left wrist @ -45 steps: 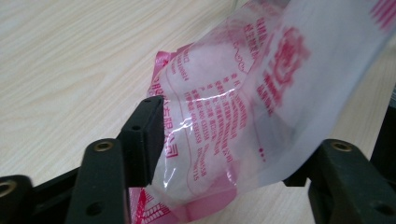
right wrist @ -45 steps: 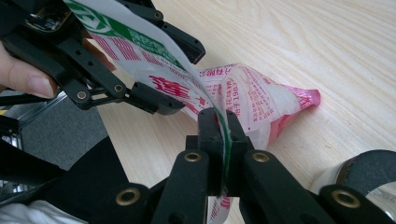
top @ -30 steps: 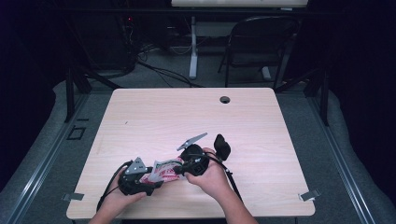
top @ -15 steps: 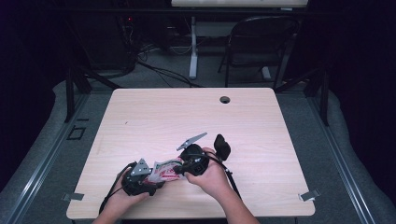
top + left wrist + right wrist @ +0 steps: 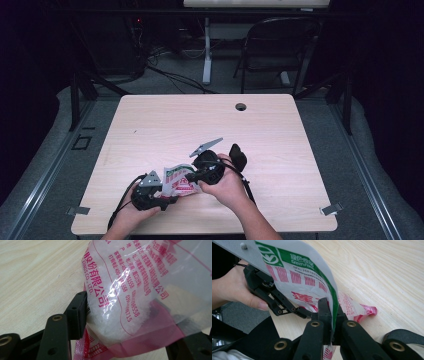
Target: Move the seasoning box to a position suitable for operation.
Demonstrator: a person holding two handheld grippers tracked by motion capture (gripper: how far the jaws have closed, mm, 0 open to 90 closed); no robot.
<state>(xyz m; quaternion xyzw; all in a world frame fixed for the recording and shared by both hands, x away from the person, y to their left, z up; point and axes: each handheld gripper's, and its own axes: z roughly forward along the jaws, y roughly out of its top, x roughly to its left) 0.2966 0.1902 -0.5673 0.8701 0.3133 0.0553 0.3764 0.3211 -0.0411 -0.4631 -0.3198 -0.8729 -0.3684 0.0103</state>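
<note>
dark floor and a black folding chair lie beyond the pale wooden table, which has a round cable hole near its far edge. near the front edge of the table, a clear plastic bag with red and green print and white grains inside sits between the two hand-held tools. in the high view the left gripper lies low at the bag's near-left end, held in the person's left hand, and the right gripper, held in the right hand, meets the bag from the right with its grey three-cornered plate sticking up toward the far side. in the left gripper view the bulging, grain-filled part of the bag sits between the black jaws; the left pad lies against the bag's side, the other jaw is only partly seen at the lower right corner, and the jaws have just been closing in on the bag, though i cannot tell whether they grip it. in the right gripper view the jaws stand together, clamped on a thin folded edge of the bag, which rises from between them, while the rest of the bag lies on the wood just beyond. that view also has the left gripper and the left hand behind the bag.
</note>
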